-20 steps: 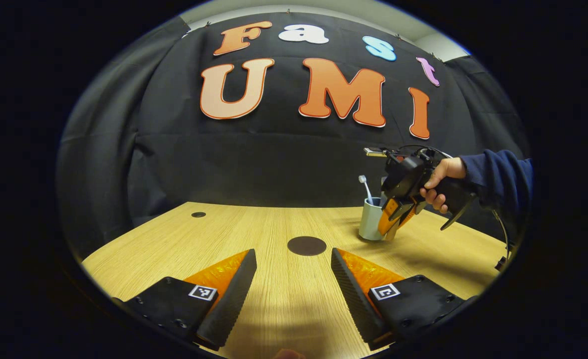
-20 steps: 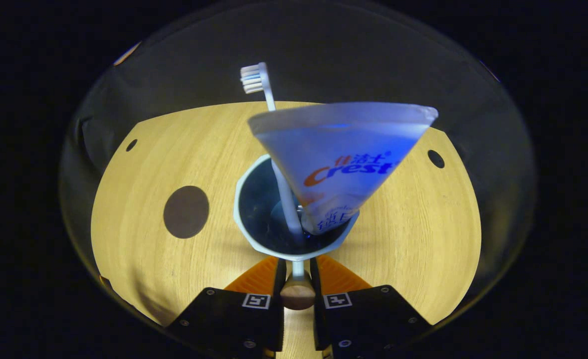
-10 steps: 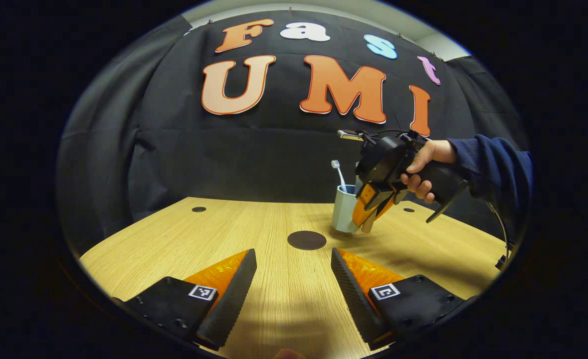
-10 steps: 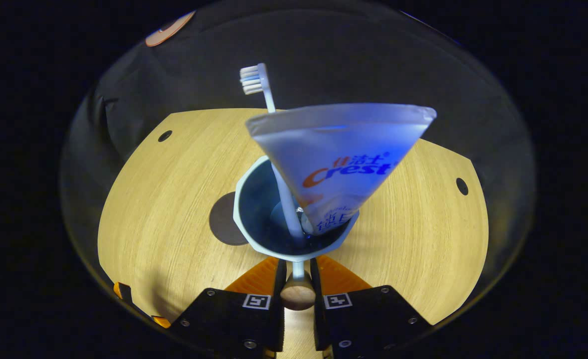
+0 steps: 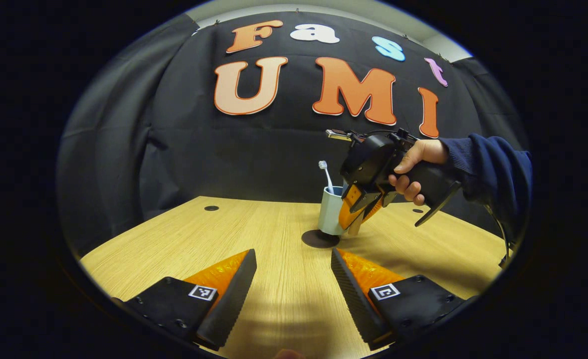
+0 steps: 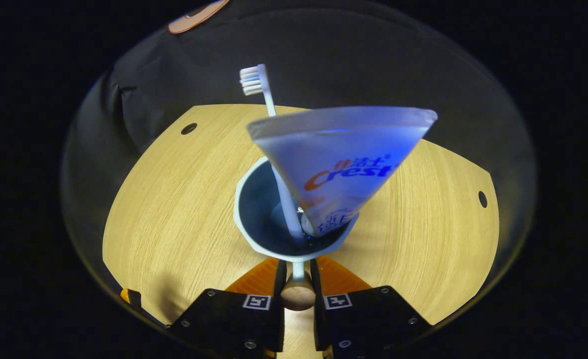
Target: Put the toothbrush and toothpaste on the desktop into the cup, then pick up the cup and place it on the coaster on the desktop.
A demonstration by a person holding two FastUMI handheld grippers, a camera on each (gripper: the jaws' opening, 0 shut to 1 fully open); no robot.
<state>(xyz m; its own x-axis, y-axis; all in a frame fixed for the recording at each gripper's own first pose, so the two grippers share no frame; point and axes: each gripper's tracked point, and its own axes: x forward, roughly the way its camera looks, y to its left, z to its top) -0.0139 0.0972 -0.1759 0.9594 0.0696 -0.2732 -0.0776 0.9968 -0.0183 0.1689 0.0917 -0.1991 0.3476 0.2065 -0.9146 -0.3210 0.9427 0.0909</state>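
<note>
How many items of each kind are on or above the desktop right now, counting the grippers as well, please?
Grippers: 2 (left gripper, right gripper)
Cups: 1 (cup)
Toothbrushes: 1 (toothbrush)
Toothpaste tubes: 1 (toothpaste)
Coasters: 1 (coaster)
Total: 6

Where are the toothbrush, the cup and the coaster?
white toothbrush (image 6: pixel 254 81), right gripper view, on its bristle head.
pale blue cup (image 5: pixel 329 217), left gripper view, on its side wall.
round dark brown coaster (image 5: pixel 313 240), left gripper view, on its bare front part.
</note>
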